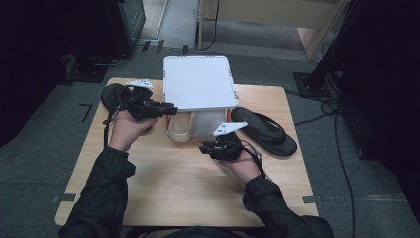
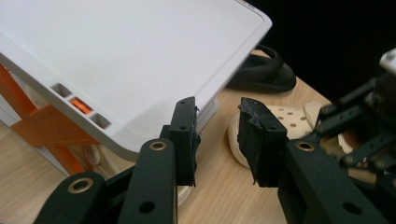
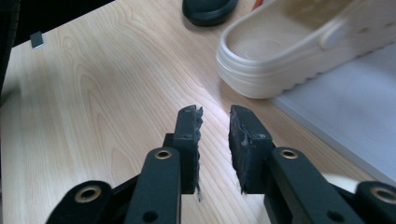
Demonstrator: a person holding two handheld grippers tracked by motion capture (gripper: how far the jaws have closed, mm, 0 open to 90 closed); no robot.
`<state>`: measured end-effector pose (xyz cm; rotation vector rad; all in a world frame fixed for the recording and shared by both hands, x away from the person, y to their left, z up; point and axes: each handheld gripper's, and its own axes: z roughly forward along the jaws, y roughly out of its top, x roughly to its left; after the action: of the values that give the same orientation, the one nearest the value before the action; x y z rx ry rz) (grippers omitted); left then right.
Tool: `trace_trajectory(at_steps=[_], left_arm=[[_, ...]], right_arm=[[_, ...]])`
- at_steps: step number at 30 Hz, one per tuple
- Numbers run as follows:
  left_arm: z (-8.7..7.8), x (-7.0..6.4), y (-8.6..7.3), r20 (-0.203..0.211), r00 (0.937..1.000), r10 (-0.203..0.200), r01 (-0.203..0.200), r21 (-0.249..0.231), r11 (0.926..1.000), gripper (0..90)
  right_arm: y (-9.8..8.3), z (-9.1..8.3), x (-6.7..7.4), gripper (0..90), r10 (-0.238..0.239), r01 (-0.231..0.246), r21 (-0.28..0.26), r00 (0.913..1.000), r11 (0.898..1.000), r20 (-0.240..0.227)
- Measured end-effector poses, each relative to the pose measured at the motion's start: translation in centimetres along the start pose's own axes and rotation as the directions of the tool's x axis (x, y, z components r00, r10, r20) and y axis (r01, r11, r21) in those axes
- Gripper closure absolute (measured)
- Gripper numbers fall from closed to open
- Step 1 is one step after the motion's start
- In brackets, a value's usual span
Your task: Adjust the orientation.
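High view is showing a cream clog (image 1: 179, 130) sitting at the centre of the wooden surface (image 1: 163, 183), its toe tucked under a white two-tier rack (image 1: 198, 82) with orange supports. Left claw (image 1: 171, 109) is hovering at about ten o'clock from the clog, its jaws parted with nothing between them. Right claw (image 1: 205, 148) is hanging at about four o'clock from the clog, jaws likewise apart and empty. A black sandal (image 1: 265, 130) is lying at three o'clock beside the rack, and another black sandal (image 1: 113, 94) is resting at ten o'clock behind the left hand (image 1: 128, 130).

Right gripper view is looking past its claw (image 3: 215, 112) at the clog (image 3: 299, 51), whose heel is overhanging the rack's pale lower shelf (image 3: 345, 126). Left gripper view is placing its claw (image 2: 217, 107) just under the top tray's rim (image 2: 154, 126).

Judging by the layout, the clog is being settled onto the lower tier. To do this well, both claws should be backing straight away from the shoe without brushing it, since a nudge on the overhanging heel could slide it off the shelf. Left claw is working close to the tray's corner and should be dropping clear of that rim. Open room is lying toward six o'clock, where the surface is bare up to its near edge.
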<state>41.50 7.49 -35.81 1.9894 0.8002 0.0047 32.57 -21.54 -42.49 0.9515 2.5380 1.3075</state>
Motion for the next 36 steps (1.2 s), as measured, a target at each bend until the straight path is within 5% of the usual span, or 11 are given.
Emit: trace_trajectory(at_steps=[8,22,29,36], left_arm=[[0.6,-0.9,-1.9,-0.006,0.9998,-0.02,0.02,0.011,0.9998,67.3],[2.5,-3.3,-4.6,-0.02,0.9998,0.003,-0.002,0.025,0.9997,67.0],[4.5,-4.1,-6.1,-0.026,0.9997,0.002,0.0,0.051,0.9987,66.8],[6.5,-4.7,-6.8,0.016,0.9998,0.01,-0.011,0.063,0.998,66.9]], right_arm=[[-1.9,-2.6,-2.0,70.0,0.018,-0.018,0.0,0.9995,1.0,0.025],[-4.2,-5.8,-3.8,60.3,0.012,-0.011,-0.013,0.998,1.0,0.061],[-4.8,-6.9,-4.7,56.5,0.03,-0.029,-0.014,0.9943,0.999,0.103],[-5.8,-8.2,-5.3,55.5,0.06,-0.057,-0.028,0.9903,0.998,0.126]])
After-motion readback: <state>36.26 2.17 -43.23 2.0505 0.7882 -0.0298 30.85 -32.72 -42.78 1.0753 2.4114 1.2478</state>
